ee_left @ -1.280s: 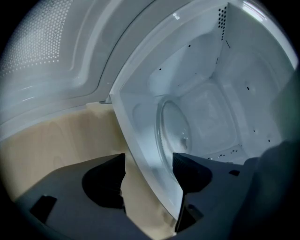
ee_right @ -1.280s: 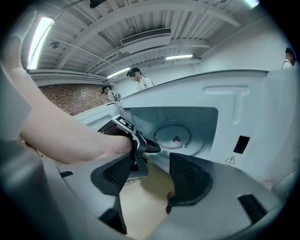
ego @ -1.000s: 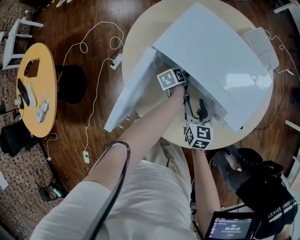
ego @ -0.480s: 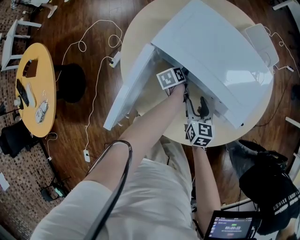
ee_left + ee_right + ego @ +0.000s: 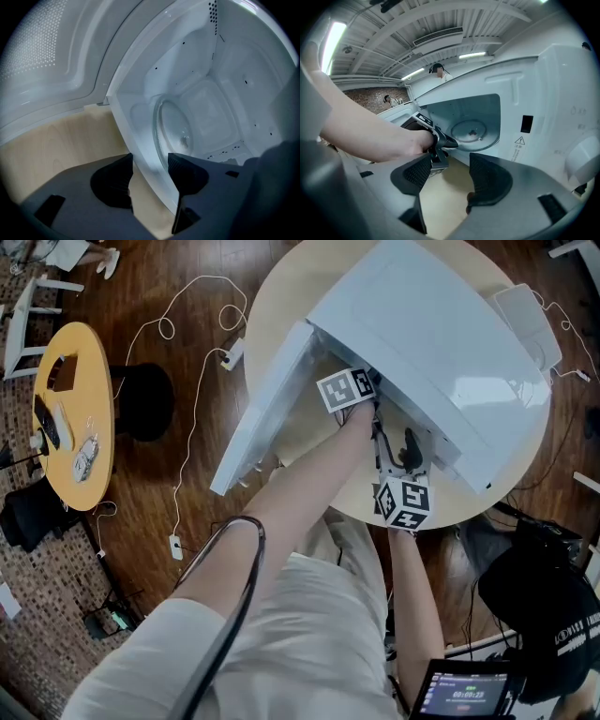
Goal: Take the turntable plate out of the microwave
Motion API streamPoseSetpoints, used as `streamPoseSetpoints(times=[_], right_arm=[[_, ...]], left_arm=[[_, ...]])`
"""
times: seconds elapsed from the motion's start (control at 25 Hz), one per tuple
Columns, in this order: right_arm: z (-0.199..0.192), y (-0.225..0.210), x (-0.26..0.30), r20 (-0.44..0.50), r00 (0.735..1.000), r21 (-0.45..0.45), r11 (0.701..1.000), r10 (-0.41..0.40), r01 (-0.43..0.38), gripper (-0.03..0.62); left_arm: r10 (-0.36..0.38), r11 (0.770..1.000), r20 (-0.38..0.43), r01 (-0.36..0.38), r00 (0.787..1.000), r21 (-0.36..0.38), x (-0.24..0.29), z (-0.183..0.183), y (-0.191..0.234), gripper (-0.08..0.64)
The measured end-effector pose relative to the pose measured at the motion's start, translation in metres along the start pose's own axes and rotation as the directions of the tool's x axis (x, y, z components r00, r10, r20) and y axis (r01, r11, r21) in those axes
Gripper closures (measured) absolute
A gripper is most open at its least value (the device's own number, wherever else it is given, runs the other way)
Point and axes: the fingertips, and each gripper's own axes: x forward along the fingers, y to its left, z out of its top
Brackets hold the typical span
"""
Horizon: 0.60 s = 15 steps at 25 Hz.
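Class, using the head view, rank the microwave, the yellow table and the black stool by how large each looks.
1. microwave, largest by far, though it is probably nearest the camera, which enlarges it
2. yellow table
3. black stool, smallest

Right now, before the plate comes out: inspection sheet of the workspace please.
Surface: round wooden table, carrying the microwave.
Job's things: microwave door open; turntable plate inside the cavity, not gripped.
Clutter: white flat box on the table beside the microwave.
Grippers: left gripper open, fingers apart at the cavity mouth; right gripper open, empty, outside the microwave.
Cables: white cable trailing across the floor from the table edge.
Surroundings: yellow side table and black stool on dark wood floor.
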Motion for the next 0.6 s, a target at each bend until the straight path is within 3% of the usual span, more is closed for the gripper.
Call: streamPoseSetpoints(times=[0.6], right_arm=[[0.0025, 0.0051, -0.0007, 0.012, 1.0, 0.005, 1.0, 0.011, -0.012, 0.354]], left_arm=[[-0.019, 1.0, -0.011, 0.019, 1.0, -0.016, -0.0025, 0.0006, -0.0005, 0.334]])
